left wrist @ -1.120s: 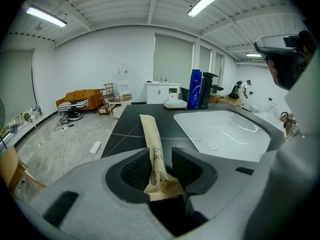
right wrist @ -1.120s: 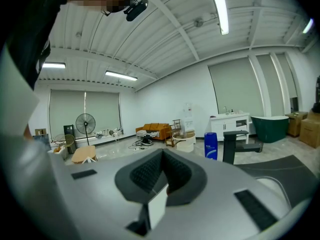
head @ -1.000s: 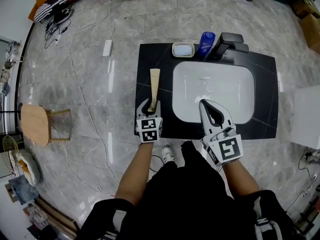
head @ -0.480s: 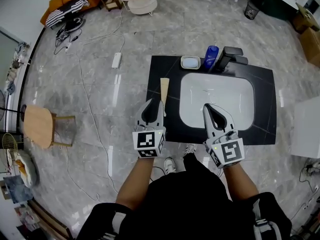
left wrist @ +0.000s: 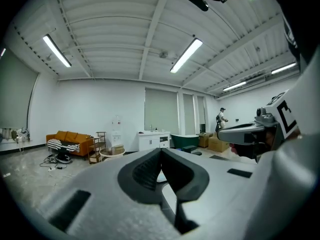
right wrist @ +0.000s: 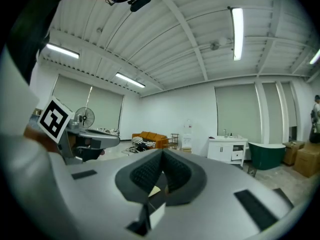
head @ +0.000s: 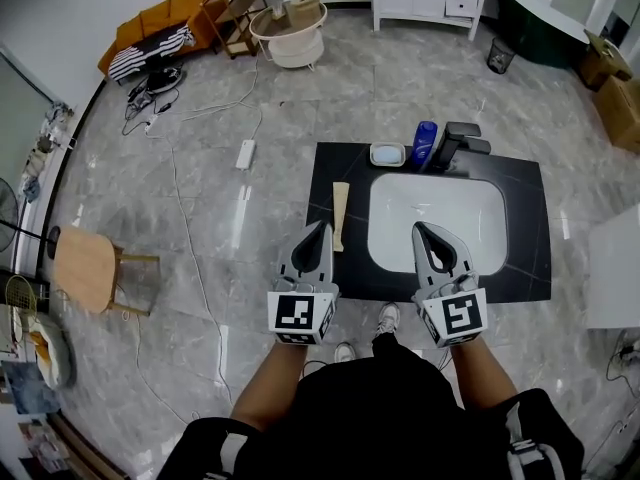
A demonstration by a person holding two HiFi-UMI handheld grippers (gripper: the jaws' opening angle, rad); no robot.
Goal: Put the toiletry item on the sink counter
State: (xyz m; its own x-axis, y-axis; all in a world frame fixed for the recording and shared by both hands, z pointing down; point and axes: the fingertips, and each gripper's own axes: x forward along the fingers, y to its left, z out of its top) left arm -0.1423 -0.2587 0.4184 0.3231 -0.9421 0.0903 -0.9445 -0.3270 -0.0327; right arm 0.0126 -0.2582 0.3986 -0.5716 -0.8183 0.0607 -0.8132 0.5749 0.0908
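Observation:
The toiletry item, a flat pale wooden piece [head: 340,215], lies alone on the black sink counter [head: 525,228], just left of the white basin [head: 435,221]. My left gripper [head: 322,226] hangs near the counter's front left corner, a little short of the item, shut with nothing in it. In the left gripper view its jaws [left wrist: 161,150] meet and point out across the room. My right gripper [head: 420,228] hovers over the basin's front edge, also shut and empty [right wrist: 162,153].
A soap dish [head: 387,155], a blue bottle [head: 424,143] and a dark faucet [head: 455,143] stand along the counter's back edge. A wooden stool [head: 88,268] stands at the left, with a power strip [head: 245,154] and cables on the floor. A white block [head: 615,268] is at the right.
My left gripper let go of the wooden item, drew back towards me and closed. The item stays on the counter. My right gripper pulled back too, and the view now stands higher.

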